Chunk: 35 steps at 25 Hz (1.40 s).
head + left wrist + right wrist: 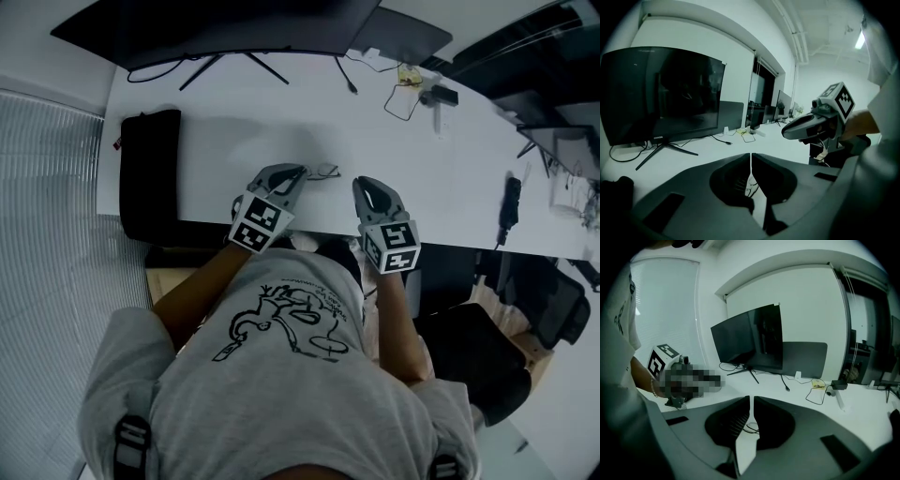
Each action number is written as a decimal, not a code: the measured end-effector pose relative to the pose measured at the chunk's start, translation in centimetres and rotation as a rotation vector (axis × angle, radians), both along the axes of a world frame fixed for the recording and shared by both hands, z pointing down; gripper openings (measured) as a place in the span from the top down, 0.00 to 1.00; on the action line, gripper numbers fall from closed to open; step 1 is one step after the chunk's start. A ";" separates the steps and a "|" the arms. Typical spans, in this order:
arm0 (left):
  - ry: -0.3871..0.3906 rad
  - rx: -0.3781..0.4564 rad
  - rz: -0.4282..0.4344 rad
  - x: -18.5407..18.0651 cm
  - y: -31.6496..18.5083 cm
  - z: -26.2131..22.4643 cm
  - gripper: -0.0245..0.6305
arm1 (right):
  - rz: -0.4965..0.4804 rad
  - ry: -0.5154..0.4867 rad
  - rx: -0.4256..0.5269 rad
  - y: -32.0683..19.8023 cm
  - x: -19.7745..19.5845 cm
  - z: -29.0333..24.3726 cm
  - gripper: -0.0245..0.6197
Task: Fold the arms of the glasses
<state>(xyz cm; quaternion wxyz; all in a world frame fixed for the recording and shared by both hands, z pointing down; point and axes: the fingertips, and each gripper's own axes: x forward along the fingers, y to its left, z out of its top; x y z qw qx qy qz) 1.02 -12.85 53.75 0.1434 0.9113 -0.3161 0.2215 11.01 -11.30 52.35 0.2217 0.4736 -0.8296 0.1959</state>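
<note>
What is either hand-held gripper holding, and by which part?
Nothing. Left hand-held gripper and right hand-held gripper are shut, empty; glasses lie on the desk.

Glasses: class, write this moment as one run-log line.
glasses: on desk, unheld | left gripper: jaws shut, empty | right gripper: jaws shut, empty

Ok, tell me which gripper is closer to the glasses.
The left gripper: in the head view its tip is right beside the glasses, while the right gripper stands apart.

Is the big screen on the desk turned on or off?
Off, it looks like: the monitor is black all over in both gripper views, with only faint reflections and no picture.
</note>
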 end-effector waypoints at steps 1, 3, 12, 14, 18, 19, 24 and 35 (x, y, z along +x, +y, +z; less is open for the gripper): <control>0.018 0.002 -0.005 0.0 0.0 -0.8 0.92 | -0.002 -0.003 0.011 0.0 -0.1 -0.8 0.91; 0.052 0.010 -0.014 0.0 0.1 -2.3 0.92 | -0.007 -0.009 0.027 0.0 -0.4 -2.3 0.91; 0.187 0.027 -0.043 -0.2 0.0 -9.3 0.93 | -0.031 -0.042 0.092 -0.1 -1.4 -8.5 0.90; 0.207 0.040 -0.044 -0.4 0.0 -10.7 0.92 | -0.037 -0.042 0.109 0.0 -1.6 -9.8 0.91; 0.242 0.060 -0.049 -0.7 0.1 -12.9 0.93 | -0.053 -0.045 0.154 0.3 -2.1 -12.4 0.90; 0.251 0.065 -0.050 -0.7 0.1 -13.4 0.93 | -0.059 -0.042 0.164 0.3 -2.3 -13.0 0.90; 0.281 0.097 -0.049 -0.9 0.4 -16.0 0.93 | -0.097 -0.035 0.211 0.6 -2.9 -16.2 0.90; 0.297 0.160 -0.047 -1.1 0.9 -19.8 0.93 | -0.125 -0.028 0.280 1.2 -3.4 -20.3 0.90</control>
